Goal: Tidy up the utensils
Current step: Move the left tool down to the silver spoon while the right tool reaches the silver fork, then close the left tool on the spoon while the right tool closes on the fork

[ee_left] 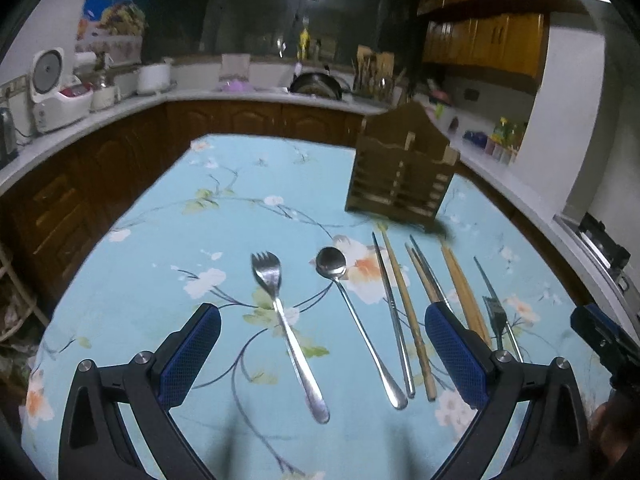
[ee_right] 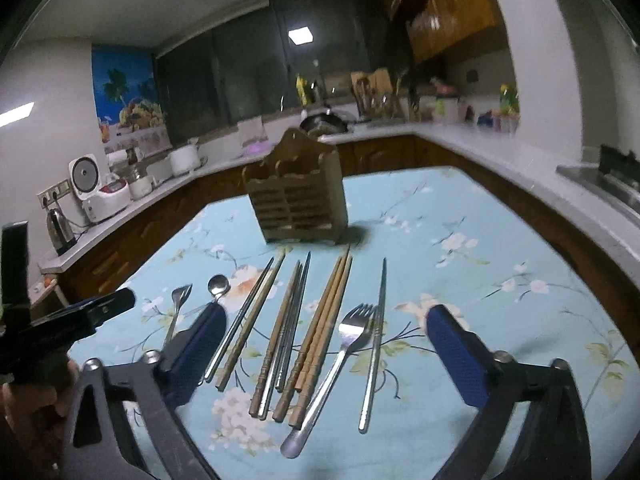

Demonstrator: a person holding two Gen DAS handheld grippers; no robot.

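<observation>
Plainly, both empty | left gripper (ee_left: 322, 356) spread over fork (ee_left: 288, 336) and spoon (ee_left: 356, 320) | right gripper (ee_right: 326, 356) wide over chopsticks (ee_right: 316, 336) on counter (ee_right: 500, 264) | thin, stiff, slippery steel — pinch mid-handle | wooden holder (ee_right: 298, 208) stands beyond.

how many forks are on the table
2. One fork lies at the left end of the row, beside the spoon. The other fork lies near the right end, between the wooden chopsticks and a single metal chopstick.
</observation>
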